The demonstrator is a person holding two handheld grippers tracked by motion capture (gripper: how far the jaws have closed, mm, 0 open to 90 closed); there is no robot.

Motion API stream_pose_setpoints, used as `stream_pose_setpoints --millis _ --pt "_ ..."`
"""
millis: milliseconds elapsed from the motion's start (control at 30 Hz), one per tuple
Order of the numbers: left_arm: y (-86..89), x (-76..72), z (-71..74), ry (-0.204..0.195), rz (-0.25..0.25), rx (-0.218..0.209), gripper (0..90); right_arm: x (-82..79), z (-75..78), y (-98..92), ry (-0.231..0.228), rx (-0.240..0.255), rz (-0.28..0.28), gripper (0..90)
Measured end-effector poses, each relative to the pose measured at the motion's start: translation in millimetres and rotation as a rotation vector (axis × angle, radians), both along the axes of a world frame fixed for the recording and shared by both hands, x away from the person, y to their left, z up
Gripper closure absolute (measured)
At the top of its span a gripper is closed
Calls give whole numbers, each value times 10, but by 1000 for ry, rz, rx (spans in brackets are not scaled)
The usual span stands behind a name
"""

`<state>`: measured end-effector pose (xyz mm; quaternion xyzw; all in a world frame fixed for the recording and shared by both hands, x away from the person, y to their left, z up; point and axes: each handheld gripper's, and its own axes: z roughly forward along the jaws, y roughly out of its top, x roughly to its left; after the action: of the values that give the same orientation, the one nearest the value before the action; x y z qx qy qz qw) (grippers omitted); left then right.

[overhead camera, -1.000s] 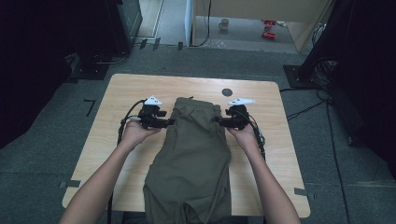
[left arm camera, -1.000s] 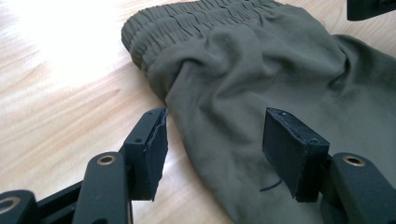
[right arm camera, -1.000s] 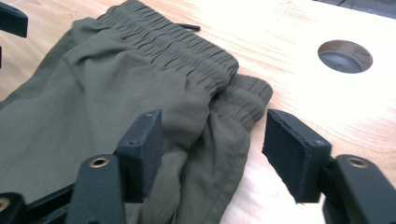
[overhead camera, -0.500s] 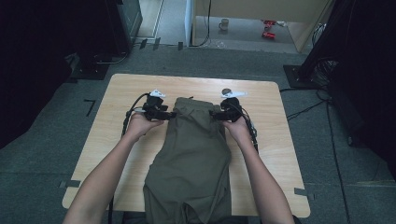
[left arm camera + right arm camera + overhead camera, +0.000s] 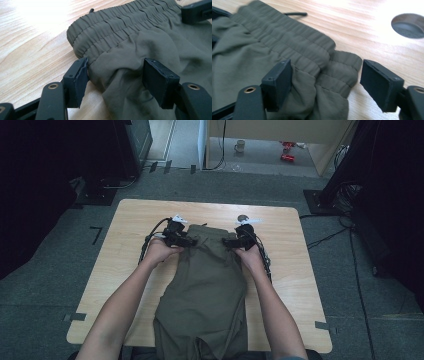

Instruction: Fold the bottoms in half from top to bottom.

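Item, left to right: your left gripper (image 5: 187, 240) rests at the left corner of the olive trousers (image 5: 205, 295), which lie lengthwise down the middle of the wooden table (image 5: 125, 255), waistband at the far end and legs hanging over the near edge. Its jaws have just been opening; in the left gripper view they stand apart with a fold of cloth below the elastic waistband (image 5: 120, 27) bulging between them, one pad close against it, the other clear, so nothing is clamped. Since a second ago both hands have carried the waist end farther up the table, and the cloth now lies flat there: by that reading the placement is done and the release is under way. Your right gripper (image 5: 231, 241) sits at the opposite corner, its jaws likewise just opening, wide, with the waistband end loose between them. The right gripper view adds a black drawcord tip (image 5: 295, 14) and the round hole (image 5: 409, 26) in the tabletop close by; the high view alone gives the trousers' full length and the symmetry of your hands.
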<state>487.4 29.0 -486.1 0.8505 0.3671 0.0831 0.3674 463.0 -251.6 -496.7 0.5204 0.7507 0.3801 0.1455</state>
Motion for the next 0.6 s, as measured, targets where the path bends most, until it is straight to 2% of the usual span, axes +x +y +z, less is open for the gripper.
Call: stream_pose_setpoints --millis 100,200,267,367,500,600 --pt "8 19 -32 10 3 1 357 16 -46 -1 14 -15 -12 233" --pt "33 39 -84 28 10 -18 337 24 -88 25 20 -29 -4 230" --pt "42 35 -110 22 10 -24 335 28 -109 45 24 -39 5 215" --pt "32 33 -147 26 14 -23 333 58 -144 66 63 -34 9 183" --pt "9 20 -173 11 17 -23 317 79 -148 84 61 -39 16 172" --pt "-15 16 -186 20 26 -21 313 79 -153 128 45 -84 23 195"
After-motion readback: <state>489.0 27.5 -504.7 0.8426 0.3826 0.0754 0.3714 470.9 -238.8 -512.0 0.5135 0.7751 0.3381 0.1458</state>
